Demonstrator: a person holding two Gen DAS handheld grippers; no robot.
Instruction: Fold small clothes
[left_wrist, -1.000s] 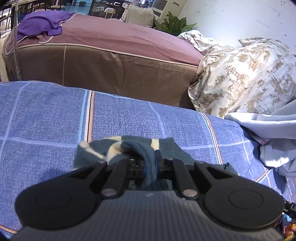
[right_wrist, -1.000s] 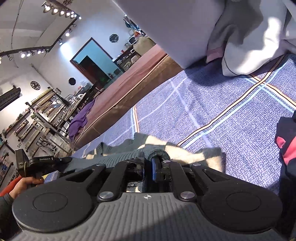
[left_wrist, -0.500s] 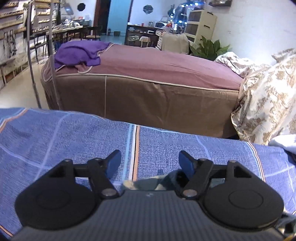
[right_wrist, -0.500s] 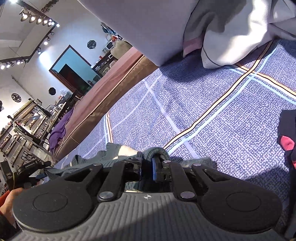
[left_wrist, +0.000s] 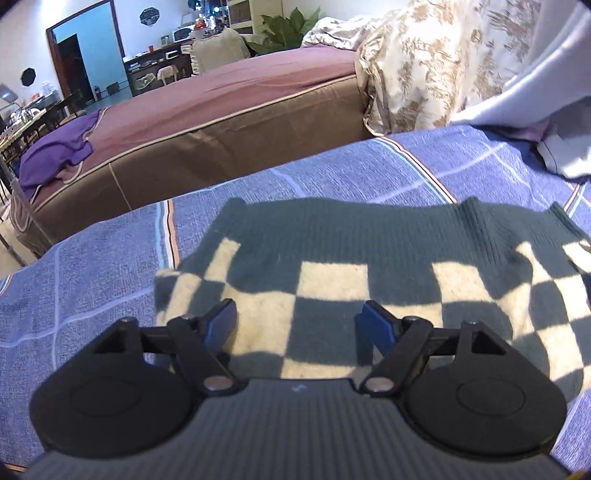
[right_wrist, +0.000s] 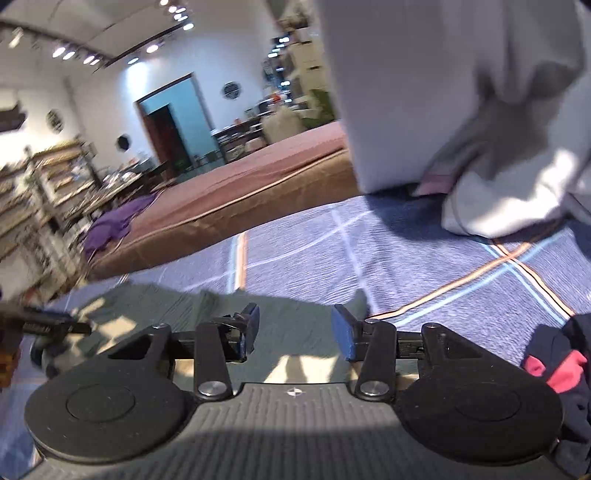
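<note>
- Blue plaid bedspread (left_wrist: 110, 266) carries the checked knit garment (left_wrist: 369, 258), spread flat mid-frame, long axis left to right.
- Left gripper (left_wrist: 299, 325) hangs directly over its checks, jaws wide apart, empty.
- Right gripper (right_wrist: 293, 328) sits over its far edge, likewise spread and empty.
- No legible writing anywhere.

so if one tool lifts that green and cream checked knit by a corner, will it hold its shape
Probably not: the green and cream checked knit garment lies limp on the blue plaid bedspread, so it should droop. Its ribbed texture likely grips rather than slips. It looks light.
</note>
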